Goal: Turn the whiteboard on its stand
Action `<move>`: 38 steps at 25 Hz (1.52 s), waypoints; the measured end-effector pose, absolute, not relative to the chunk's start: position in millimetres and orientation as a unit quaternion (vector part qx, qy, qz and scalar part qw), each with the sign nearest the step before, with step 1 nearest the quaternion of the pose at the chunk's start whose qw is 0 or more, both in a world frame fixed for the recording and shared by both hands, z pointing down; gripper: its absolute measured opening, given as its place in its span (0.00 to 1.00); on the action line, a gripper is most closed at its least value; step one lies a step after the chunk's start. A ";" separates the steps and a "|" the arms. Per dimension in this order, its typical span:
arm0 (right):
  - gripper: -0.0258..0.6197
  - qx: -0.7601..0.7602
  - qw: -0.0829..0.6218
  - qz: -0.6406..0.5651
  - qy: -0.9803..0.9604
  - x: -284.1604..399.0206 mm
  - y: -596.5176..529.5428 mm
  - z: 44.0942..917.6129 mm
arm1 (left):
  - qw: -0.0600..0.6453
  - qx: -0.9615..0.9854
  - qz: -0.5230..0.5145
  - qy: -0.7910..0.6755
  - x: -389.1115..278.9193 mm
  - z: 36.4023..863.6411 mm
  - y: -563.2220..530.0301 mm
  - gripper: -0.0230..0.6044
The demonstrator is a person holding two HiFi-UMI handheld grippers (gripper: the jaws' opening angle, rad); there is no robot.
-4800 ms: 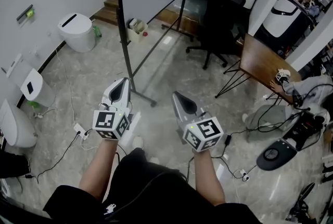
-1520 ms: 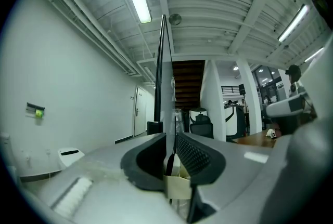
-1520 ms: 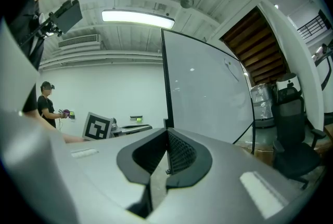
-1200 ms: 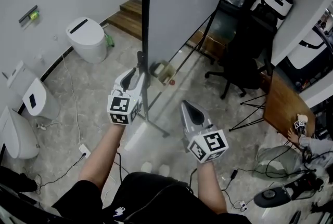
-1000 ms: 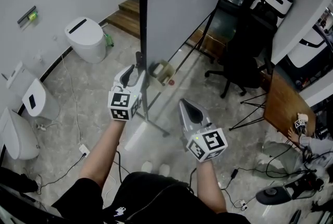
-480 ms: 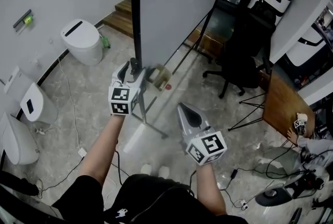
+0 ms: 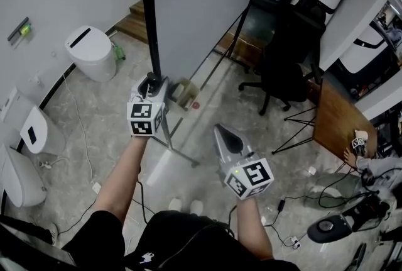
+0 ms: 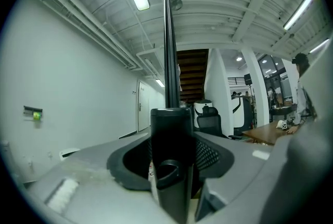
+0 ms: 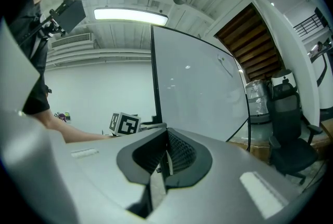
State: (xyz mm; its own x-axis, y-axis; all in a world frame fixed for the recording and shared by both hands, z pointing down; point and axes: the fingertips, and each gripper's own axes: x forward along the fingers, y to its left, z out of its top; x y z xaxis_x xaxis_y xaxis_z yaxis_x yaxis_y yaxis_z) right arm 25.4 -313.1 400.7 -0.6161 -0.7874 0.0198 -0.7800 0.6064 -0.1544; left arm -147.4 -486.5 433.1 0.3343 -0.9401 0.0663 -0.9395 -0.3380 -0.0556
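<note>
The whiteboard (image 7: 201, 5) stands upright on its black stand, its near black edge (image 7: 148, 12) running down to my left gripper (image 7: 152, 80). In the left gripper view the stand's black post (image 8: 171, 166), which carries a round knob, fills the gap between the jaws. The left gripper (image 8: 171, 129) is closing around that post, and I do not see its pads pressing on it. My right gripper (image 7: 221, 133) hangs lower and to the right, apart from the board, shut with nothing in it. The right gripper view shows the whiteboard (image 9: 197, 93) ahead of the closed right gripper (image 9: 165, 137).
The stand's floor bar (image 7: 179, 153) runs under my hands, with a small box (image 7: 183, 92) beside it. A white bin (image 7: 91, 53) and white units (image 7: 34, 131) line the left wall. A black office chair (image 7: 279, 68) and a wooden table (image 7: 336, 125) stand to the right. Cables (image 7: 75, 138) trail across the floor.
The board's near edge has swung to the left, and my left gripper has moved left and farther away with it, staying at the post. The right gripper has hardly moved.
</note>
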 end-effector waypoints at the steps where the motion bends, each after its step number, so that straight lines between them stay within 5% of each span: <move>1: 0.05 -0.439 0.025 -0.075 0.895 27.2 -312.5 401.4 | 0.003 -0.816 -0.043 0.576 -147.0 432.8 -487.0 0.38; 38: 0.05 -0.464 0.025 -0.077 0.882 37.1 -282.3 404.6 | -0.014 -0.807 -0.035 0.589 -160.1 434.6 -472.4 0.33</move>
